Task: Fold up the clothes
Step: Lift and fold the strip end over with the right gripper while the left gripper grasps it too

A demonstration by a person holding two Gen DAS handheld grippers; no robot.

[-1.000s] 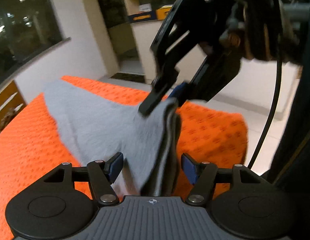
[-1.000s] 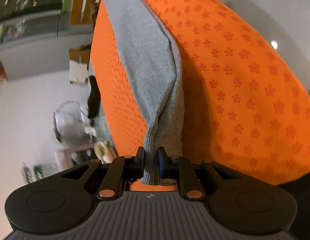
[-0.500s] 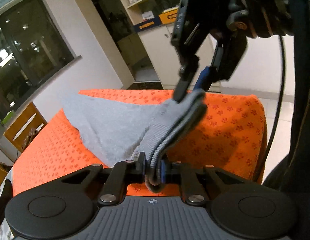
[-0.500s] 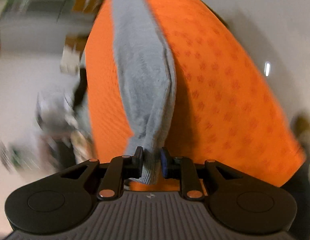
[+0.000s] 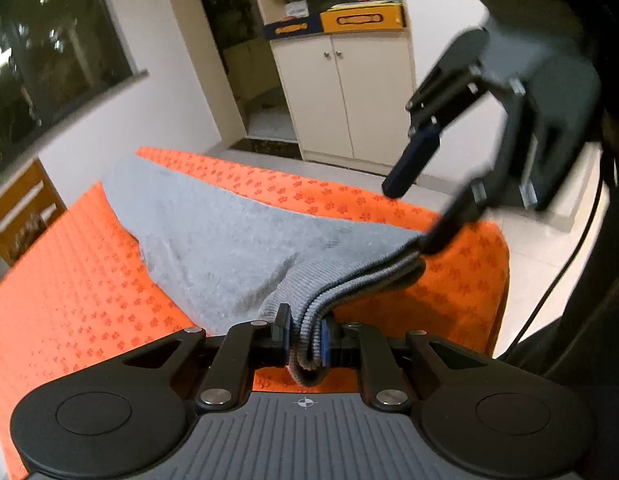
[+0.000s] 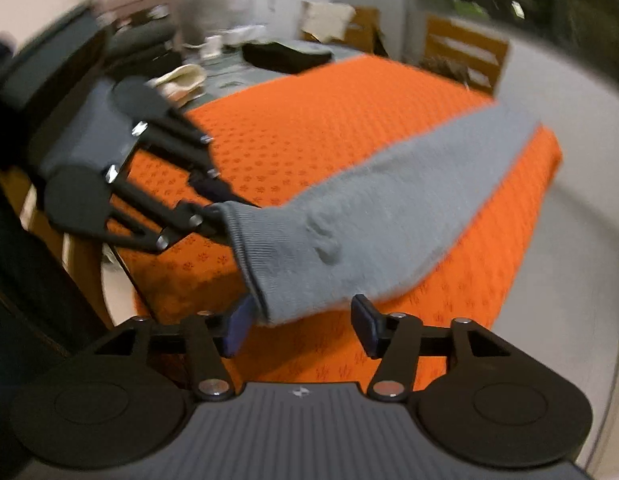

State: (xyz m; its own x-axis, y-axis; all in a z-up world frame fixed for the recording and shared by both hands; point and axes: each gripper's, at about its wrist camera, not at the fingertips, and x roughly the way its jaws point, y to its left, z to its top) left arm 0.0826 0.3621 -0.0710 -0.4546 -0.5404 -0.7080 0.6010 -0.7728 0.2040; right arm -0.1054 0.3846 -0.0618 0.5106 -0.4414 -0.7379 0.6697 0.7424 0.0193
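A grey knitted garment (image 5: 229, 240) lies folded lengthwise on the orange flower-patterned cloth (image 5: 77, 292). My left gripper (image 5: 305, 330) is shut on its ribbed hem at the near corner and holds several layers. It shows at the left of the right wrist view (image 6: 213, 210), pinching the hem. My right gripper (image 6: 299, 326) is open, its blue pads either side of the other hem corner of the garment (image 6: 369, 216), not gripping. In the left wrist view the right gripper (image 5: 419, 204) hangs open over the hem's far end.
The orange cloth covers a table whose edge (image 5: 501, 280) drops to a tiled floor. A white cupboard (image 5: 349, 96) stands behind. A cluttered table (image 6: 237, 48) with a dark item lies beyond the cloth. A wooden chair (image 5: 17, 212) is at the left.
My left gripper closed on the hem about half a second ago and still holds it. My right gripper has opened, let go of the hem and swung round to face along the table.
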